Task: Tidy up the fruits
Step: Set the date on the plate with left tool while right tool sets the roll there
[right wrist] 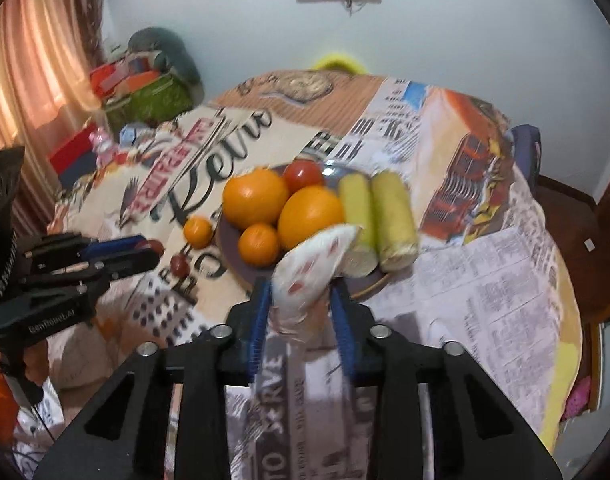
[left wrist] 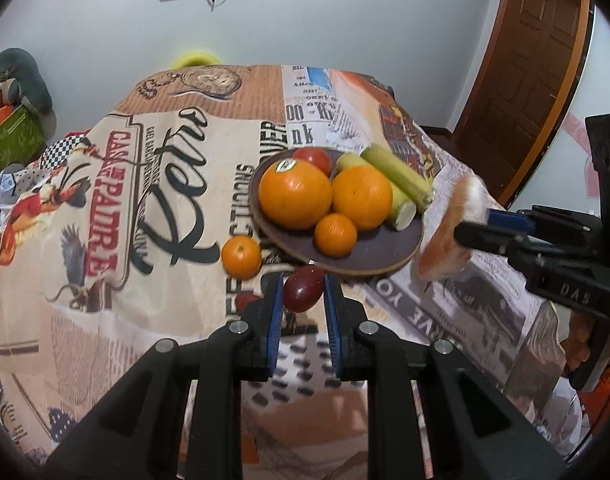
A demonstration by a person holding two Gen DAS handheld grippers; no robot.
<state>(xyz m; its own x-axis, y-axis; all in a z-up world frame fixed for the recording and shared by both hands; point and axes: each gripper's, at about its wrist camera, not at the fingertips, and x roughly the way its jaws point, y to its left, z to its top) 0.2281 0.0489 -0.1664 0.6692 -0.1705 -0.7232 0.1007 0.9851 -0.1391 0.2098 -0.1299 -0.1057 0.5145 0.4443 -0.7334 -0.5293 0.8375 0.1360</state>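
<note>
A round table draped in a retro-print cloth (left wrist: 153, 184) is seen against a white wall. On it sits a dark plate (left wrist: 381, 248) loaded with two big oranges, a small one, a tomato and pale green pieces — another small orange (left wrist: 241, 258) lies just beside the rim. A dark red fruit (left wrist: 303, 289) is clamped in the left gripper (left wrist: 303, 300). A white, red-flecked wrapped item (right wrist: 309, 276) is pinched by the right gripper (right wrist: 301, 308) — over the plate's near edge.

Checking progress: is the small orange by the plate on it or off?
Off: the small orange sits on the tablecloth, just outside the plate rim.
</note>
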